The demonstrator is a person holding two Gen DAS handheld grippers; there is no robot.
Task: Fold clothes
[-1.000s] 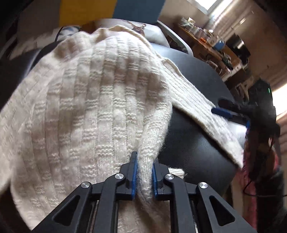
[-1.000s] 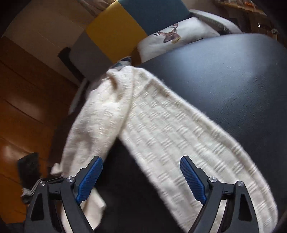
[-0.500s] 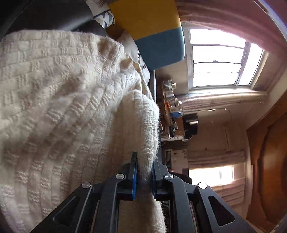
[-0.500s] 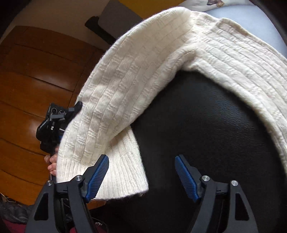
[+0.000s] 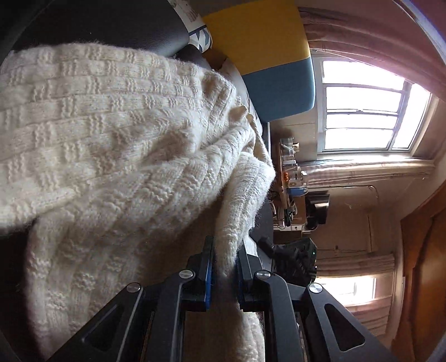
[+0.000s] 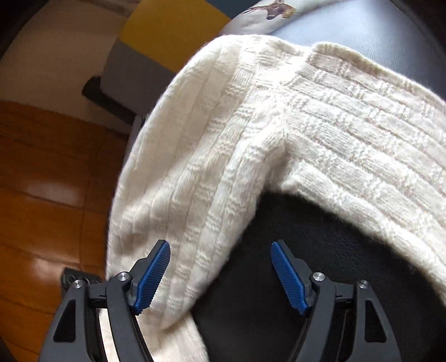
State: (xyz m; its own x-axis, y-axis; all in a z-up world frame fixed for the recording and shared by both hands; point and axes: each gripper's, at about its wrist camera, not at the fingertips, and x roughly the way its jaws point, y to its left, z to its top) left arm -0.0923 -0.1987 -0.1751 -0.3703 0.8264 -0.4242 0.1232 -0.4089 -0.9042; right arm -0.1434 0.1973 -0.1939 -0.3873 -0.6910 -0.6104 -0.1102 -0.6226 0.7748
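A cream knitted sweater (image 5: 117, 156) fills the left wrist view in bunched folds. My left gripper (image 5: 224, 252) is shut on a ribbed edge of it, pinched between the blue pads. The camera is rolled on its side here. In the right wrist view the same sweater (image 6: 278, 144) lies over a black leather seat (image 6: 320, 278), one sleeve trailing down toward me. My right gripper (image 6: 220, 261) is open, its left pad (image 6: 152, 274) over the sleeve, the right pad above bare leather.
A yellow, blue and grey cushion (image 5: 267, 55) and a deer-print pillow (image 6: 273, 11) sit behind the seat. A wooden floor (image 6: 41, 181) lies to the left. A bright window (image 5: 362, 111) and a cluttered counter (image 5: 290, 178) are beyond the sweater.
The left gripper has rolled sideways while keeping hold of the sweater edge, lifting it. The right gripper has moved closer over the sleeve, still open.
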